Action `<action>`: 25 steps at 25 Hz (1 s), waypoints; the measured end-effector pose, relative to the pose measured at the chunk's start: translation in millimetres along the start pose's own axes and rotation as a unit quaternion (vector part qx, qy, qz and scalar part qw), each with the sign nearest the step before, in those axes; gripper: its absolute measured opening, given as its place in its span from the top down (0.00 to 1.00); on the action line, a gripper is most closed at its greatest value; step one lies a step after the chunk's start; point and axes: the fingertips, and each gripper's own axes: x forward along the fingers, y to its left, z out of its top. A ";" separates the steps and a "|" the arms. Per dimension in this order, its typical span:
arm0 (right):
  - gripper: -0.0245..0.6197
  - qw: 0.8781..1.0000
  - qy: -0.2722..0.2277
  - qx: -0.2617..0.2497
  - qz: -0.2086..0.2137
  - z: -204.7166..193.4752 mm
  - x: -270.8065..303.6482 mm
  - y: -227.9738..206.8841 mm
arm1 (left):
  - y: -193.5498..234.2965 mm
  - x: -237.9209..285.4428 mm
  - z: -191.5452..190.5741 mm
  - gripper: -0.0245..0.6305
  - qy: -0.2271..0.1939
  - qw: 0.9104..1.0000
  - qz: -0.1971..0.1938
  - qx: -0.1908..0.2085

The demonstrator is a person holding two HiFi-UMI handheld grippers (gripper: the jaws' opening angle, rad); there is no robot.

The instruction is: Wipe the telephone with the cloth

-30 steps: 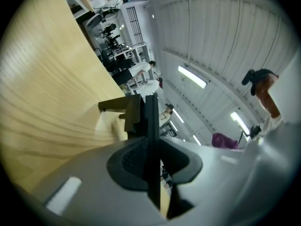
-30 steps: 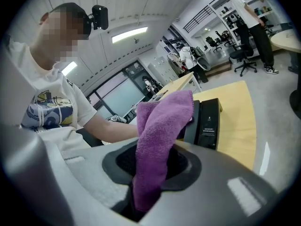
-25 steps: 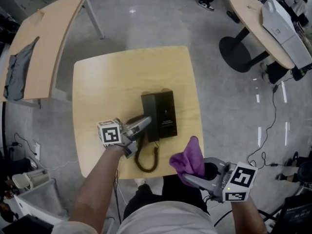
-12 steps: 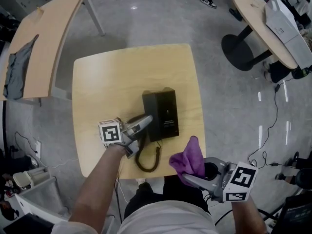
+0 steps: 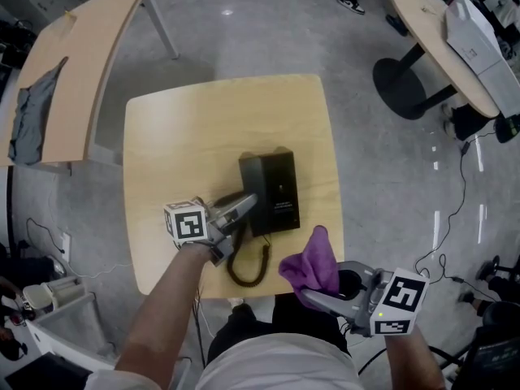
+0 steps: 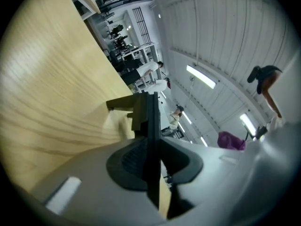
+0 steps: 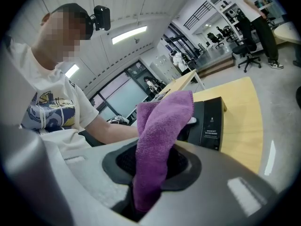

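The black telephone (image 5: 275, 187) sits mid-frame on the small wooden table (image 5: 179, 128), with its coiled cord (image 5: 248, 268) trailing toward the lower edge. The left gripper (image 5: 246, 205) is clamped on a thin dark part. I'd guess it is the handset (image 5: 247, 177), though that view is cramped. At lower right, the right gripper (image 5: 325, 297) pinches the purple cloth (image 5: 315, 260), which is soft and floppy and best kept bunched. The phone looks light, hard and slick, so steady its body. No container stands on the table.

Matt black plastic telephone (image 5: 276, 187), fuzzy purple cloth (image 5: 313, 260), smooth pale wood-grain table (image 5: 187, 128)
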 end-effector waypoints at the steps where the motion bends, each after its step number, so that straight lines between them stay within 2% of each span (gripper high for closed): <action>1: 0.81 1.000 0.000 0.000 0.001 0.8 0.6 -0.1 | -0.4 -0.4 0.0 0.82 0.003 1.000 0.005 0.003; 7: 0.81 1.000 0.000 -0.001 0.008 4.0 1.6 1.2 | -2.9 -0.3 -1.9 0.77 0.018 0.999 0.031 0.026; 8: 0.81 1.000 0.000 -0.001 0.009 4.1 1.6 1.3 | -1.4 -0.7 -1.9 0.74 0.020 0.999 0.036 0.026; 9: 0.81 1.000 0.000 -0.001 0.009 4.2 1.8 1.2 | 0.9 -1.3 -1.4 0.65 0.020 0.999 0.040 0.024; 10: 0.81 1.000 0.000 -0.001 0.009 4.3 2.0 0.8 | 3.0 -1.8 -0.3 0.61 0.020 0.999 0.043 0.022; 13: 0.81 1.000 -0.001 -0.001 0.008 3.9 2.7 -0.2 | 4.6 -0.2 1.0 0.64 0.022 0.999 0.040 0.023; 25: 0.81 1.000 -0.009 -0.013 -0.010 8.6 3.9 -3.4 | 1.4 -8.7 11.4 0.57 0.009 0.998 0.052 0.034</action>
